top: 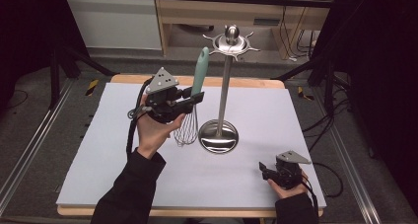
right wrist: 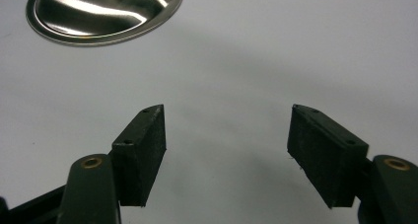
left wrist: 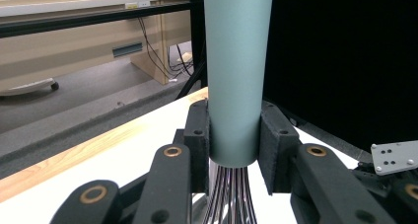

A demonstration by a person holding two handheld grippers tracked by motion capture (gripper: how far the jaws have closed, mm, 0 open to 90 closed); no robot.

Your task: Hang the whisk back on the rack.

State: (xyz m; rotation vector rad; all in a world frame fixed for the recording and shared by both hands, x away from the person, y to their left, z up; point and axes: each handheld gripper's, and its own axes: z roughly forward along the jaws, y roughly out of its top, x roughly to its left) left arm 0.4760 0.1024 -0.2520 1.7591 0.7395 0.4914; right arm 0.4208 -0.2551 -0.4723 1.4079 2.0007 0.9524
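Gripping upright whisk [top: 193,103], handle up, left gripper [top: 190,99]

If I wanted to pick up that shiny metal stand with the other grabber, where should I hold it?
Probably the thin upright pole of the utensil stand, about halfway up, coming in level from the right where the open right gripper waits. The round base is too wide and flat, and the left gripper holds the whisk on the left side.

The left hand-held gripper [left wrist: 233,140] gripped a whisk's teal handle [left wrist: 236,71] between both black pads [left wrist: 278,145], just above the wires [left wrist: 231,197]. The handle stood upright. Below lay the white surface [left wrist: 143,135] with its wooden edge; the other gripper's grey plate [left wrist: 397,156] showed at lower right.
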